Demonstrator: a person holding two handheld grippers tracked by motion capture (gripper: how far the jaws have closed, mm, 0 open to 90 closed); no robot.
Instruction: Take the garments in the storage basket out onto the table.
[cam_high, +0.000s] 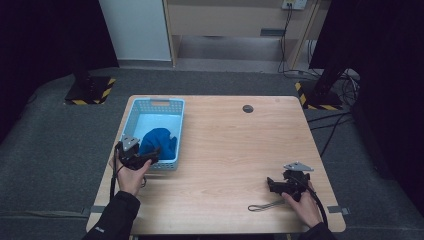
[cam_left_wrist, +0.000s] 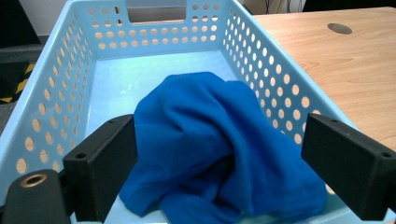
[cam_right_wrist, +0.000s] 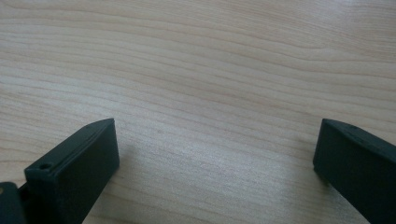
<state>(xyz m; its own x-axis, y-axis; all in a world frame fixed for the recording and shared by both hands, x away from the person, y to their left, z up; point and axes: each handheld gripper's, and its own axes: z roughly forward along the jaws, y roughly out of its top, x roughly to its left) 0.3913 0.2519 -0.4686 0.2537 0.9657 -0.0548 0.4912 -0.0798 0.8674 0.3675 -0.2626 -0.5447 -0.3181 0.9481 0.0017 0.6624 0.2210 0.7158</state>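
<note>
Left gripper (cam_left_wrist: 219, 158) at near end of basket (cam_left_wrist: 56, 93), jaws wide apart astride blue cloth (cam_left_wrist: 219, 140), not clamped. Right gripper (cam_right_wrist: 215, 163) well apart from basket, jaws wide, holding nothing.

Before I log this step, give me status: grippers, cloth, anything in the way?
Left gripper open at blue cloth. Cloth bunched in basket. Right gripper open over bare table. Nothing blocking.
</note>
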